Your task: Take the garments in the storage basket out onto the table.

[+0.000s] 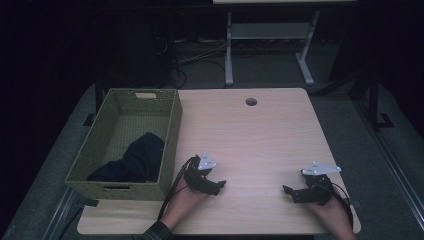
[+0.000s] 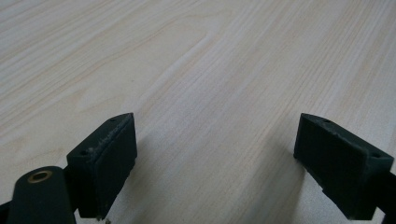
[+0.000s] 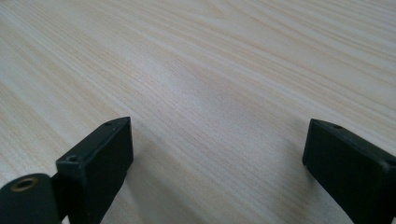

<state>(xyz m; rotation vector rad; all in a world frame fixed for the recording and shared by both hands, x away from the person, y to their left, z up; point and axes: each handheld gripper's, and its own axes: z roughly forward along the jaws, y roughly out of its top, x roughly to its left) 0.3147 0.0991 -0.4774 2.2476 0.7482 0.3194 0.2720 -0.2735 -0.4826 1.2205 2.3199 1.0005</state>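
- Light wood-grain rectangular tabletop (image 1: 260,135): fills the middle of the high view, with a small round hole (image 1: 251,102) near its far edge; bare grain runs under both pairs of jaws in the gripper views.
- Green woven rectangular basket (image 1: 172,130): stands on the left part of the tabletop, its near end at the front edge.
- Dark blue crumpled cloth (image 1: 135,160): lies inside the basket, toward its near right corner.
- Left black two-jaw gripper (image 1: 218,186): held low over the tabletop just right of the basket, pointing right; jaws spread wide, nothing between them.
- Right black two-jaw gripper (image 1: 291,192): held near the front right corner, pointing left toward the other, well apart from it; jaws likewise spread wide and empty.
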